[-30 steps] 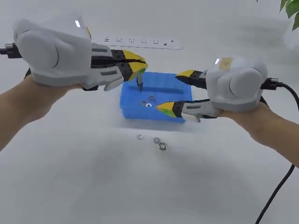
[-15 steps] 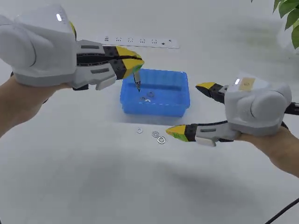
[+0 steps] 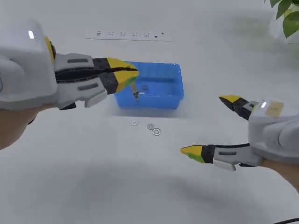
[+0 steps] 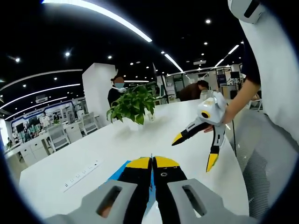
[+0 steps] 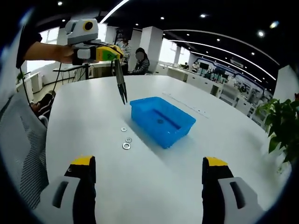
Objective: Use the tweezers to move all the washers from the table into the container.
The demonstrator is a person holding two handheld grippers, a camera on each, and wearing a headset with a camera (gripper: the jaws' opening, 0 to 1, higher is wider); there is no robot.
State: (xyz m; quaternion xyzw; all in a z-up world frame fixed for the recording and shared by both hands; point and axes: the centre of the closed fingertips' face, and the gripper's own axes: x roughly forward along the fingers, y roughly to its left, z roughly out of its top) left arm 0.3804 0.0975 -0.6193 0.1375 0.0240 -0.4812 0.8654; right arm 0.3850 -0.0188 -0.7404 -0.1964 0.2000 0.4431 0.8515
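My left gripper [image 3: 132, 73] is shut on a pair of slim tweezers [image 3: 134, 91] that hang point-down over the near left wall of the blue container [image 3: 161, 99]. A few washers lie inside the container [image 5: 160, 122]. Three washers [image 3: 150, 127] lie on the white table just in front of it, the largest [image 3: 156, 132] nearest me. My right gripper [image 3: 209, 124] is open and holds nothing, low to the right of the washers. In the right gripper view the left gripper [image 5: 96, 50] holds the tweezers [image 5: 121, 87] above the washers [image 5: 126, 145].
A white power strip [image 3: 128, 35] lies behind the container. A potted plant [image 3: 285, 16] stands at the far right. A grey chair [image 5: 23, 158] and a cable sit beside the table. People stand in the office background.
My right gripper has drawn back from the container, toward me and to the right, still open. The left gripper has carried the tweezers from over the container's inside to its near left wall.
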